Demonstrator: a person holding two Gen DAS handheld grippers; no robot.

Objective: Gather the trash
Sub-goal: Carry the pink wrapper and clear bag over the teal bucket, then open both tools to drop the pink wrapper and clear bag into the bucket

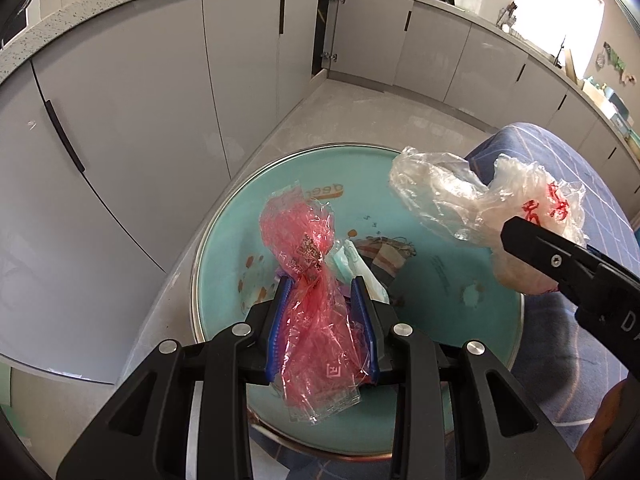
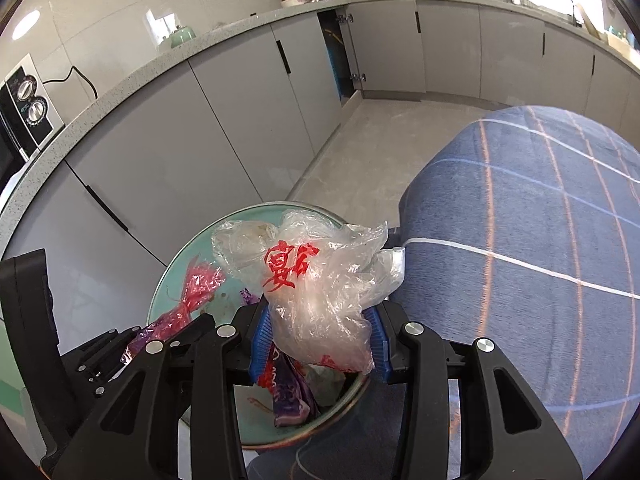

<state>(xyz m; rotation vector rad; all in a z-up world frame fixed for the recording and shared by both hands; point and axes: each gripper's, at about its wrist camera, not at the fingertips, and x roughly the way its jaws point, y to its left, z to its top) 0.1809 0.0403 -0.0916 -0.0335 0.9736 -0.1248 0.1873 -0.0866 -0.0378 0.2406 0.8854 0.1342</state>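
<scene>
My left gripper [image 1: 322, 284] is shut on a crumpled red see-through wrapper [image 1: 296, 232], gripped between its blue pads above a round teal glass table [image 1: 440, 292]. On the table below lie a white-green paper scrap [image 1: 360, 264] and a striped wrapper [image 1: 388, 256]. My right gripper [image 2: 318, 316] is shut on a clear plastic bag [image 2: 312, 272] printed with red characters. In the left wrist view that bag [image 1: 460, 196] hangs at the right, over the table's edge. A purple wrapper [image 2: 290, 396] lies under the right gripper. The red wrapper [image 2: 196, 284] shows at the left.
Grey kitchen cabinets [image 1: 240, 60] curve round behind the table, one door standing ajar [image 1: 326, 28]. A blue checked cushion [image 2: 520, 220] presses against the table's right side. A small oven [image 2: 24, 108] sits on the counter at left. Pale floor [image 2: 380, 152] lies beyond.
</scene>
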